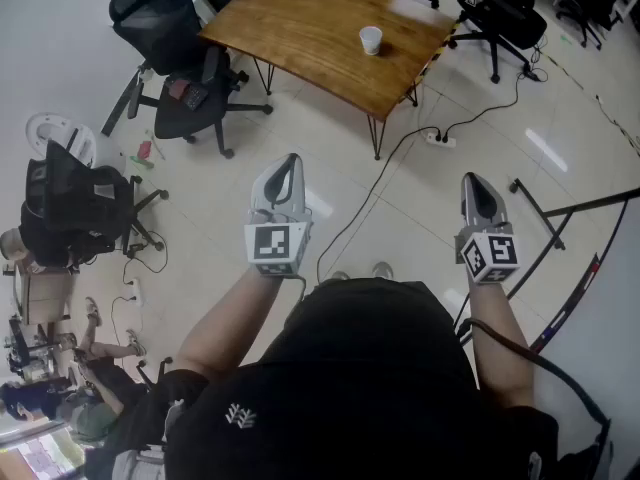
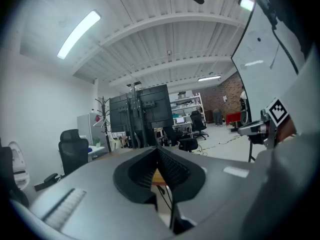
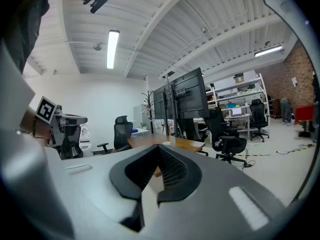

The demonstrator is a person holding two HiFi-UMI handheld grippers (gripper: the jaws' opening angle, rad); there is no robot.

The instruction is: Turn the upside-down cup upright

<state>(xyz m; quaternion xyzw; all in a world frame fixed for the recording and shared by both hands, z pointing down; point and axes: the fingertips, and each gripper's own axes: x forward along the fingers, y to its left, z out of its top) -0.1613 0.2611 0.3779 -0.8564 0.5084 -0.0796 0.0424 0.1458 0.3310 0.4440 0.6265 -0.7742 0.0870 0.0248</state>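
A small white cup (image 1: 371, 40) stands on the wooden table (image 1: 300, 18), far ahead of me; from here I cannot tell which way up it is. In the right gripper view the cup (image 3: 165, 143) is a tiny white shape on the table (image 3: 187, 144), just above the jaw tips. My left gripper (image 1: 289, 161) and right gripper (image 1: 478, 179) hang side by side over the floor, well short of the table. Both are shut with nothing between the jaws. The left gripper (image 2: 157, 149) and right gripper (image 3: 159, 147) both point level towards the table.
Black office chairs stand left of the table (image 1: 190, 78) and behind it (image 1: 500, 13). A cable and power strip (image 1: 440, 139) lie on the floor before the table. A black stand's legs (image 1: 560, 213) reach in at the right. A monitor rack (image 3: 182, 96) stands behind the table.
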